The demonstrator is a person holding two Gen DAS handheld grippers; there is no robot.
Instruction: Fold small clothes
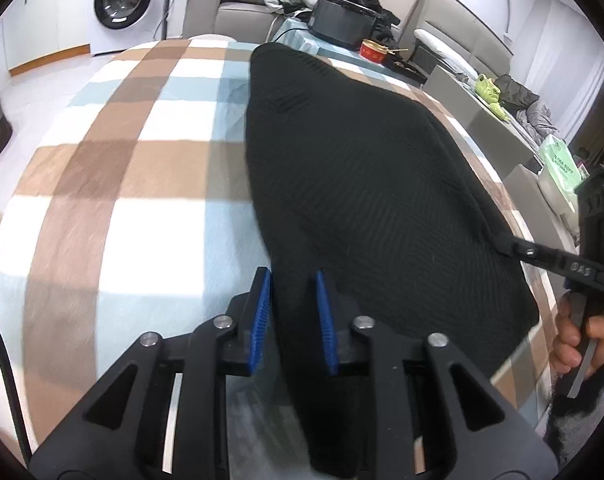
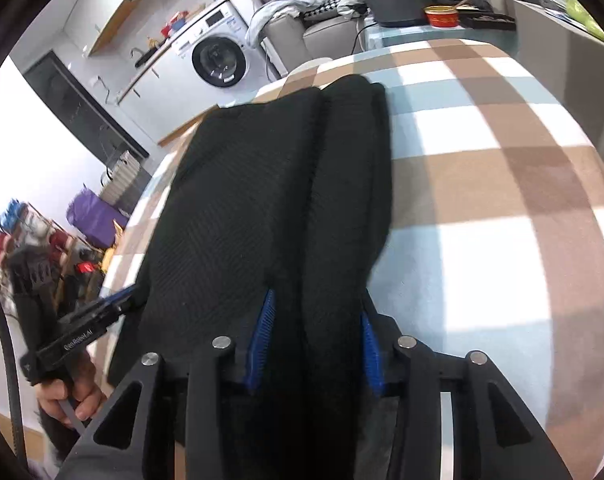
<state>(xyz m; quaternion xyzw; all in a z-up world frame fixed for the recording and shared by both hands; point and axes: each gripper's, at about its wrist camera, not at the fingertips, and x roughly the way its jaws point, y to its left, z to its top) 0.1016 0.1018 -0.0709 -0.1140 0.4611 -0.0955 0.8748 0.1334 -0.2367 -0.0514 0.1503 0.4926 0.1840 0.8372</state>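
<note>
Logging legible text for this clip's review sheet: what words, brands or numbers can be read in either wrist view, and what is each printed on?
"GenRobot.AI": on the arm of the left gripper, seen in the right wrist view.
"ULTRA SOFT": on the green tissue pack, small, partly legible.
Marking on the right gripper arm: blurred, unreadable.
Red bowl lettering: too blurred.
Washing machine panel and sticker: too small to read.

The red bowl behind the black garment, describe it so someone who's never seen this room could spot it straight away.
Start at the checked blanket with the black garment spread on it, and look past its far end to the pale blue cloth. There a big black lidded appliance stands, and the red bowl sits just beside it. It is small, round and gold-rimmed, the only red thing there.
</note>
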